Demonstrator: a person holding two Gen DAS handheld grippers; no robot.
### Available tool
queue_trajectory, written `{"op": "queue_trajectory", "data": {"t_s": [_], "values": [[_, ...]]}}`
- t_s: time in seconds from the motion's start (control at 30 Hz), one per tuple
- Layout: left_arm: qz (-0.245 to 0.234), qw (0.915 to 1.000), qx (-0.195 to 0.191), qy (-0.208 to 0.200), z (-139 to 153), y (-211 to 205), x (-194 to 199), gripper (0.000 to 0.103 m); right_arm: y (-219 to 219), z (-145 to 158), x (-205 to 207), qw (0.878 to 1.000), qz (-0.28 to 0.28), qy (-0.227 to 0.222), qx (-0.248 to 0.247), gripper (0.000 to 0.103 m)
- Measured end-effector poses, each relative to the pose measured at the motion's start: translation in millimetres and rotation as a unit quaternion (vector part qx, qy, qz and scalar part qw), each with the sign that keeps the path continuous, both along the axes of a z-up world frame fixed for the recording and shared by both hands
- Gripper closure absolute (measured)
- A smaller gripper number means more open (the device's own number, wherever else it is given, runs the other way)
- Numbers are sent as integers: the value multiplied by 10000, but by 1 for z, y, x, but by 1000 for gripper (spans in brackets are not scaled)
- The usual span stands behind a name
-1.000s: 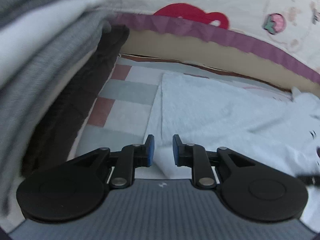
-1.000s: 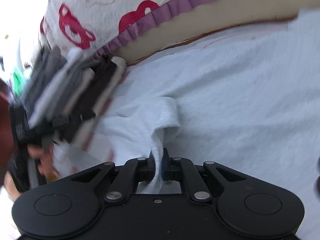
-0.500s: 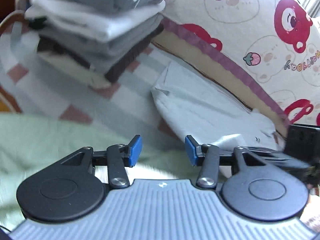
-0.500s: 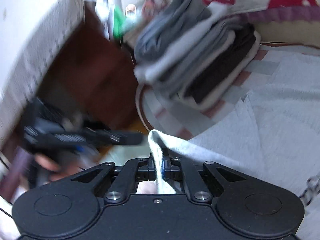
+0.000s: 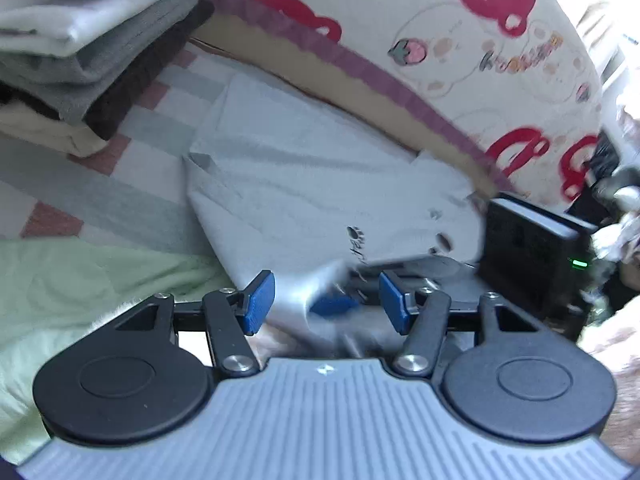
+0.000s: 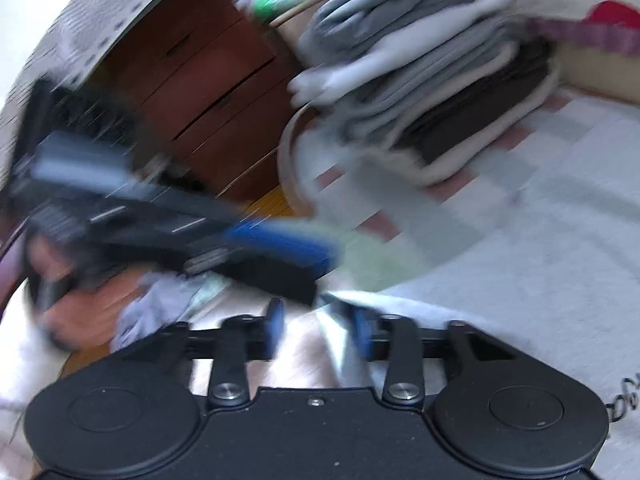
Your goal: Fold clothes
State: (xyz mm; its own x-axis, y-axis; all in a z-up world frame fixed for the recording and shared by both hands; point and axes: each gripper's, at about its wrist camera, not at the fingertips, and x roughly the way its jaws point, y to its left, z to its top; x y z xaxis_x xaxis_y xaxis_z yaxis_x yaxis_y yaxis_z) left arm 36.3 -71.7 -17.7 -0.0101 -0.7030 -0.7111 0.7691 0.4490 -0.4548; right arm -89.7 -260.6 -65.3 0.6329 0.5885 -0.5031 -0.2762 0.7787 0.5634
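Both tools, left (image 5: 326,304) and right (image 6: 318,330), just opened over white shirt (image 5: 320,184).

— What differs on the right side?
— The right gripper (image 6: 316,330) no longer pinches the white garment (image 5: 320,184); its jaws have just been opening, and a corner of cloth sits loose between the blue pads, touching neither firmly.
— And the left?
— The left gripper (image 5: 326,304) has been opening too, jaws now wider. It has drawn back from the stack of folded clothes (image 5: 92,40), and the two grippers now sit close together over the garment's near edge.
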Motion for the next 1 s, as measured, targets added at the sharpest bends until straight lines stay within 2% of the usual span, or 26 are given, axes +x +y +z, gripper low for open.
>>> {"op": "queue_trajectory", "data": {"t_s": [0.07,0.1,0.13,0.17,0.2,0.27,0.3,0.37,0.43,0.53,0.6,0.7,0.8,0.83,0.9,0.93,0.97,1.0], "values": [[-62,9976,333,-598,1,-10,0,46,-5,7,-8,9998,185,-15,76,50],[-154,9951,462,-859,1,-16,-1,45,-17,10,-15,9995,85,-103,276,51],[-244,9929,538,-1032,2,-22,-2,44,-34,11,-22,9983,-145,-164,540,52],[-328,9929,507,-1029,2,-28,-3,43,-53,11,-30,9963,-412,-129,748,52],[-411,9927,476,-1025,2,-34,-3,37,-73,10,-39,9934,-746,-96,866,50],[-787,9890,566,-1118,1,-49,-8,37,-112,6,-63,9829,-1654,-43,808,48],[-991,9838,621,-1356,0,-59,-15,37,-132,3,-77,9748,-2061,-2,852,48],[-1494,9680,875,-1817,-6,-77,-31,36,-165,-2,-105,9560,-2735,163,1046,48],[-2032,9452,1204,-2256,-16,-94,-50,36,-181,-4,-130,9455,-3147,424,721,48],[-2548,9080,1711,-2853,-40,-115,-71,36,-186,-10,-162,9401,-3240,1062,-2,48],[-2726,8878,2118,-3044,-57,-127,-77,36,-182,-18,-177,9429,-2998,1448,49,48],[-3065,8712,2520,-2890,-75,-138,-78,36,-165,-24,-182,9575,-2180,1844,414,48],[-3214,8726,2661,-2540,-80,-142,-71,37,-137,-22,-165,9726,-1366,1850,339,48],[-3171,8785,2674,-2371,-82,-142,-65,53,-128,-22,-157,9761,-1153,1827,229,48],[-2913,8982,2606,-2013,-84,-139,-52,87,-113,-27,-144,9790,-851,1850,48,48],[-2776,9054,2520,-1990,-82,-135,-48,94,-110,-31,-141,9791,-770,1880,-33,48],[-2627,9075,2394,-2238,-75,-129,-48,101,-106,-35,-137,9791,-688,1910,-115,48],[-2475,9087,2265,-2485,-68,-123,-48,101,-103,-40,-134,9786,-622,1950,-190,48]]}}
